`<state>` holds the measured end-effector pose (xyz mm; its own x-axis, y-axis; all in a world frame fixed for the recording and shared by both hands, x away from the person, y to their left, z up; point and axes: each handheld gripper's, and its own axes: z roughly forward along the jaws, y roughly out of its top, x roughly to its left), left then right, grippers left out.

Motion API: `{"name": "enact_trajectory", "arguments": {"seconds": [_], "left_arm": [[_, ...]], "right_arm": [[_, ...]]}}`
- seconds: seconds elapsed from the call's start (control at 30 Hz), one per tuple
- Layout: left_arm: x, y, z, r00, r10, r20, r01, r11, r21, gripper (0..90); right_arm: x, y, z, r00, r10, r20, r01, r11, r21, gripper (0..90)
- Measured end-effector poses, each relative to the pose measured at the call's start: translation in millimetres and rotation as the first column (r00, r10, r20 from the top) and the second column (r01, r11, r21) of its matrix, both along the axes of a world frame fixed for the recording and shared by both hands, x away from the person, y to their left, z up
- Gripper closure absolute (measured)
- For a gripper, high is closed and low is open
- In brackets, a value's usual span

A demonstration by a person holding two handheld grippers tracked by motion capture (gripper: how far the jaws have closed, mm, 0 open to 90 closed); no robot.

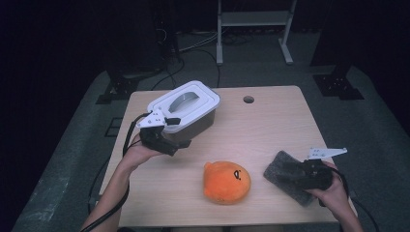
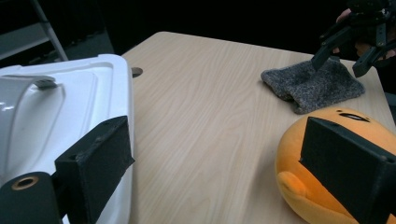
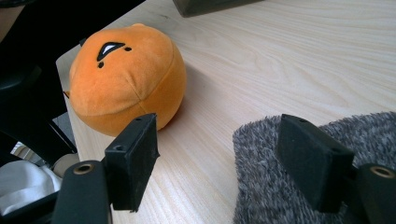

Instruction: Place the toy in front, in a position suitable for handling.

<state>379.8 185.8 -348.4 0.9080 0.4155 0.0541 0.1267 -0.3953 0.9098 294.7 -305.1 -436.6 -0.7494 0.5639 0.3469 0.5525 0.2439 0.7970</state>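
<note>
A round orange plush toy [image 1: 227,182] with a small face lies near the table's front edge. To its right is a folded grey cloth [image 1: 286,170]. My right gripper [image 1: 288,177] stands open at the cloth's left edge; in the right gripper view [image 3: 222,163] one jaw is over the cloth [image 3: 275,191], the other over bare wood, with the plush [image 3: 123,79] beyond. My left gripper [image 1: 180,145] is open beside a white-lidded container [image 1: 186,104]. In the left gripper view [image 2: 219,177] nothing is between its jaws, with the lid [image 2: 70,107] at left and the plush [image 2: 292,172] at right.
The light wooden table [image 1: 270,125] has a round cable hole [image 1: 248,99] near its far edge. A white metal frame [image 1: 254,19] stands on the dark floor behind. From the left gripper view, the cloth [image 2: 313,84] and the other gripper [image 2: 355,44] sit far across the table.
</note>
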Motion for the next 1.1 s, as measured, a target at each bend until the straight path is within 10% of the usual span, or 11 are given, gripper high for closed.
{"name": "enact_trajectory", "arguments": {"seconds": [1.1], "left_arm": [[28.3, 15.9, 12.2, 0.9985, 0.055, 0.002, -0.055, 0.9978, -0.037, 8.2]], "right_arm": [[-2.5, 3.0, -0.4, 0.9994, 0.030, -0.016, -0.030, 1.000, -0.001, 28.8]]}}
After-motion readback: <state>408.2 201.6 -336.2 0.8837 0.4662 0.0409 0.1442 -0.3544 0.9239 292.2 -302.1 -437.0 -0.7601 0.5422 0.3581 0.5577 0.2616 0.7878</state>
